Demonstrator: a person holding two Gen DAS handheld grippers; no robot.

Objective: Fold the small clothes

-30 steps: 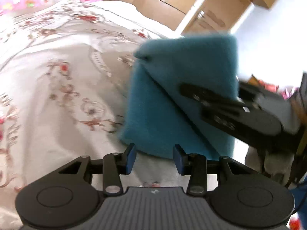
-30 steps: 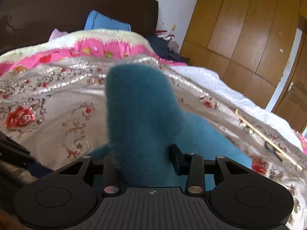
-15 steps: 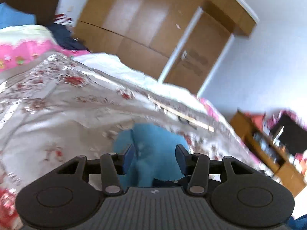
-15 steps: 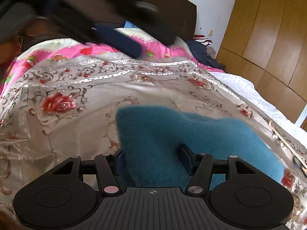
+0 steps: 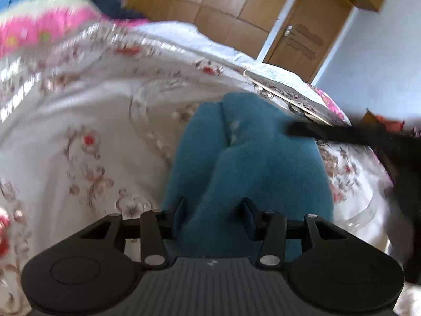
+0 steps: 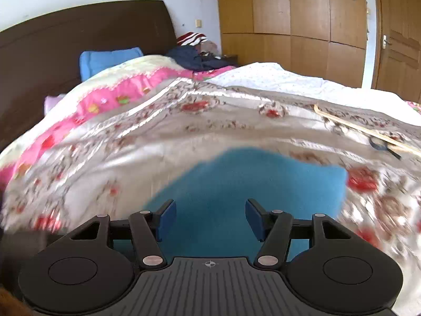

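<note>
A fuzzy teal garment [image 5: 252, 163] lies on the floral bedspread [image 5: 86, 121]. In the left wrist view a raised fold of it bulges between the jaws of my left gripper [image 5: 213, 213], which stand apart around it. In the right wrist view the teal garment [image 6: 247, 184] lies flat under my right gripper [image 6: 208, 216], whose jaws are open and hold nothing. The right gripper's dark finger [image 5: 315, 131] shows at the right of the left wrist view, blurred.
A thin wooden stick [image 6: 365, 131] and a small dark object [image 6: 381, 144] lie on the bedspread to the right. A pink quilt [image 6: 110, 92], blue pillow [image 6: 105, 60] and dark headboard [image 6: 79, 34] are behind. Wooden wardrobes [image 6: 289, 26] line the far wall.
The right gripper has let go of the teal garment, which now lies flat beneath it. The left gripper has come down over the garment, a fold now between its jaws.
</note>
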